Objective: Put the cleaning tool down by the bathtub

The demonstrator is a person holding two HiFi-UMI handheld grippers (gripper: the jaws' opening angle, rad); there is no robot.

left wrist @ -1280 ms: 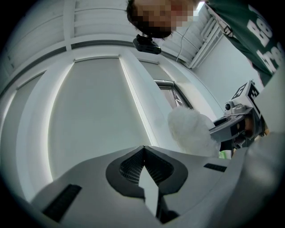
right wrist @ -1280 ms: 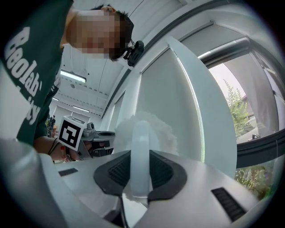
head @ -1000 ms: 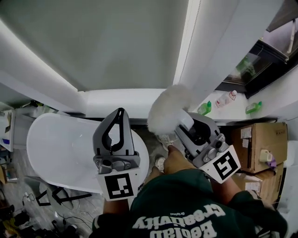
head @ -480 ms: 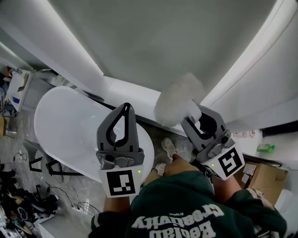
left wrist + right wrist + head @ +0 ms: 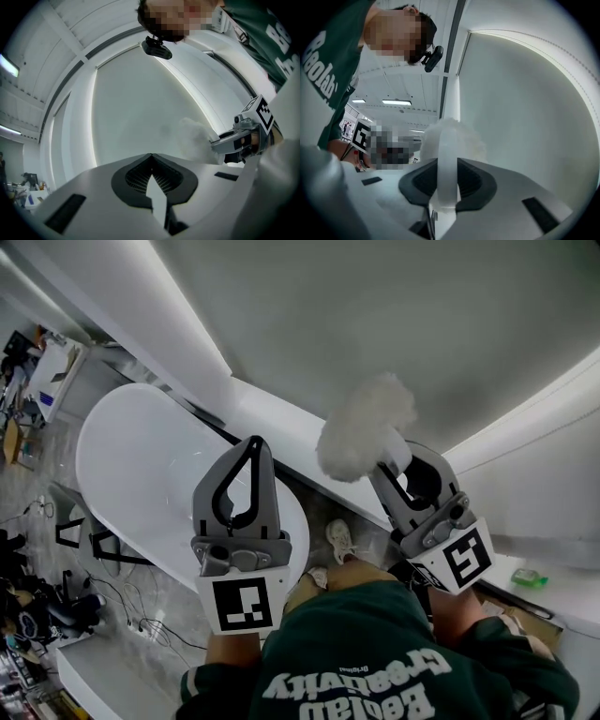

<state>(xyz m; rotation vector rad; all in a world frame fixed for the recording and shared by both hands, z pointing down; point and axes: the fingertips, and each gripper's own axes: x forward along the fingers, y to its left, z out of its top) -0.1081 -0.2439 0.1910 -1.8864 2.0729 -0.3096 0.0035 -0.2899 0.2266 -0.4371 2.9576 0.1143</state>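
Grey wall (image 5: pixel 375 315) and a white ledge (image 5: pixel 281 423) run behind the bathtub (image 5: pixel 141 474). Tool (image 5: pixel 361 432) is held in the air to the right of the tub's end. Its handle lies along the right gripper (image 5: pixel 398 465) and its fluffy head points away from the person, towards the wall. Right jaws are clamped on the handle (image 5: pixel 446 164). Left gripper (image 5: pixel 251 442) hangs over the tub rim with its jaws together and nothing between them. Floor between tub and ledge is narrow, and a shoe (image 5: pixel 339 540) stands on it.

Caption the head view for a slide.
Right gripper holds a fluffy white duster by its handle beside the bathtub; left gripper is shut and empty.
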